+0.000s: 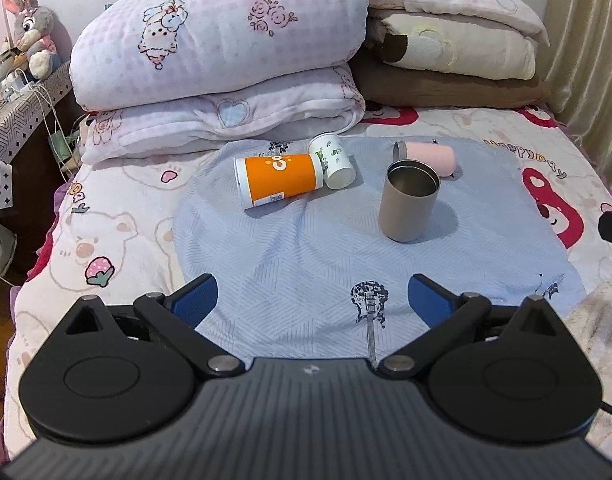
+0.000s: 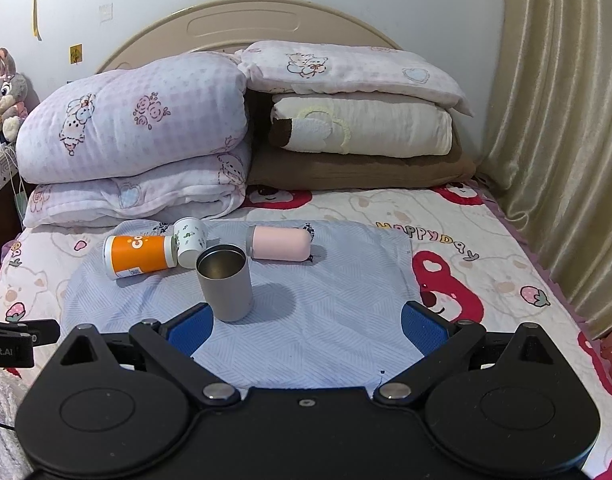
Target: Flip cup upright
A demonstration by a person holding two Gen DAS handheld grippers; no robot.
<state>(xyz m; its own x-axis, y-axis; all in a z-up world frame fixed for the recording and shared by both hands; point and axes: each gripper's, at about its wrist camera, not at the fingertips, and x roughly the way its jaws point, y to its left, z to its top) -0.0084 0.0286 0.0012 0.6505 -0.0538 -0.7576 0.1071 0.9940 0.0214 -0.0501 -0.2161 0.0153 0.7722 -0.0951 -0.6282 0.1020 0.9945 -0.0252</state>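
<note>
On the bed a pale blue cloth (image 1: 306, 248) with a line pattern is spread over the cartoon bear bedsheet (image 1: 105, 240), and four cups are on it. The grey metal cylinder cup (image 1: 410, 200) stands upright with its open mouth upward, and it is apart from the others. Behind it, near the far edge of the cloth, the pink cup (image 1: 430, 158) with a metal rim lies on its side. To the left, the orange paper cup (image 1: 279, 180) with white ends lies on its side too, and the small white paper cup (image 1: 333, 160) with green leaf print lies tilted, touching the orange cup's end. The left gripper (image 1: 312, 300) has its blue fingers (image 1: 197, 298) spread wide and holds nothing; it hovers over the near part of the cloth, well apart from the cups. The right gripper (image 2: 306, 328) is also wide open and empty, and the grey cup stands just beyond its left blue finger (image 2: 191, 332). At the head of the bed, folded pink checked quilts (image 1: 217, 52) and stacked pillows (image 1: 458, 44) are piled up.
</note>
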